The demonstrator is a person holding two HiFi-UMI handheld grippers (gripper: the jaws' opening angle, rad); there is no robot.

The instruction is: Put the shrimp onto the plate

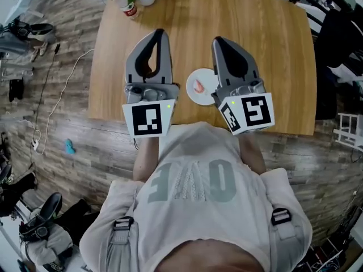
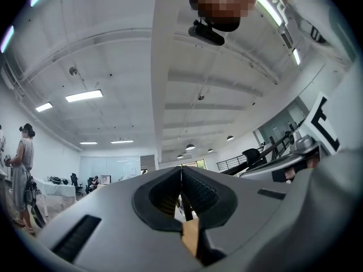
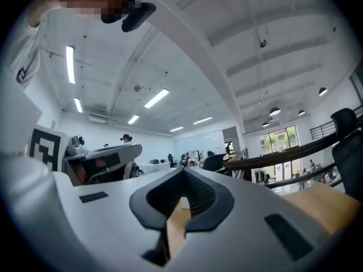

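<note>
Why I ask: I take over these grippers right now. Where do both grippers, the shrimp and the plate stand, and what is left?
Left gripper: shut, holds nothing, held over the near edge of the table.
Right gripper: shut, holds nothing, beside the left one.
Shrimp: lies on the white plate, which sits on the table between the two grippers.
Done: the shrimp is on the plate.
Left: nothing that I can see for this job.

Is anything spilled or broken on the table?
Nothing stands out. The shrimp lies on the plate, which sits flat on the table. The left gripper and right gripper are shut and empty.
</note>
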